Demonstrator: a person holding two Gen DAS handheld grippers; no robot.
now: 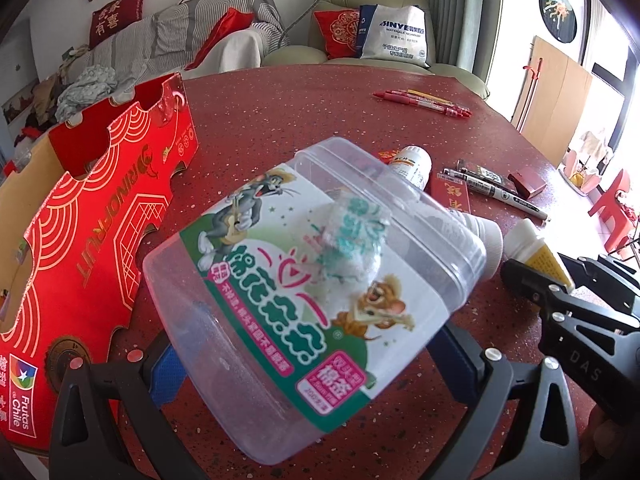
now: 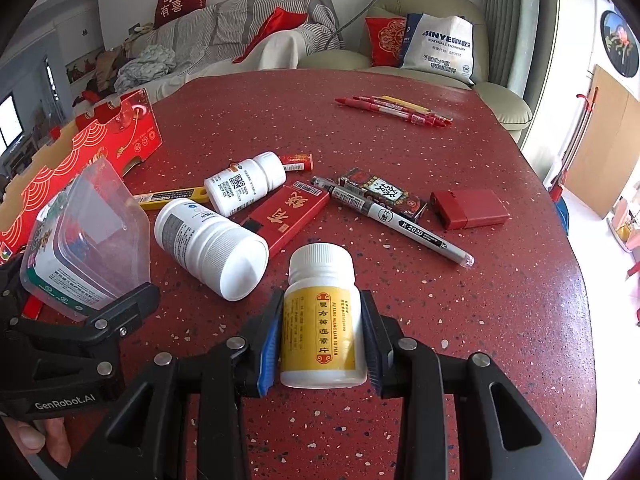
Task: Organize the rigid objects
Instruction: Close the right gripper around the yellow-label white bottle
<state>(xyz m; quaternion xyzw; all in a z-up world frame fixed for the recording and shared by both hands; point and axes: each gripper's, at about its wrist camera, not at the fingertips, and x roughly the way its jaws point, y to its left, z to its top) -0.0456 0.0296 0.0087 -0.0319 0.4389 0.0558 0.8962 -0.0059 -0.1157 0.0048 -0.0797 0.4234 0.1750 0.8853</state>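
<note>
1. Two grippers of mine are at work over the red speckled counter (image 2: 460, 280), the largest thing in sight, which carries everything else.
2. Along the counter's left side lies a red Frutas de Chile fruit carton (image 1: 100, 220), opened flat with scalloped edges.
3. My left gripper (image 1: 312, 364) is closed on a clear plastic cotton-swab tub (image 1: 304, 292) with a Tom and Jerry label, held tilted above the counter; a crumpled white and green wrapper sits inside it.
4. My right gripper (image 2: 320, 340) is clamped on a white pill bottle with a yellow label (image 2: 320, 320), its blue pads pressed to both sides, cap pointing away from me.
5. A large white bottle (image 2: 212, 248) lies on its side just left of that one, touching a flat red packet with gold characters (image 2: 288, 216).
6. A smaller white bottle with a QR code (image 2: 246, 182) lies behind it, beside a yellow utility knife (image 2: 168, 198).
7. A small dark red box (image 2: 470, 208) rests to the right, near a patterned card pack (image 2: 384, 192).
8. A grey K-2020 gel pen (image 2: 412, 228) lies slantwise in front of that pack.
9. Several red pens (image 2: 396, 110) lie together at the far side, well apart from the rest.
</note>
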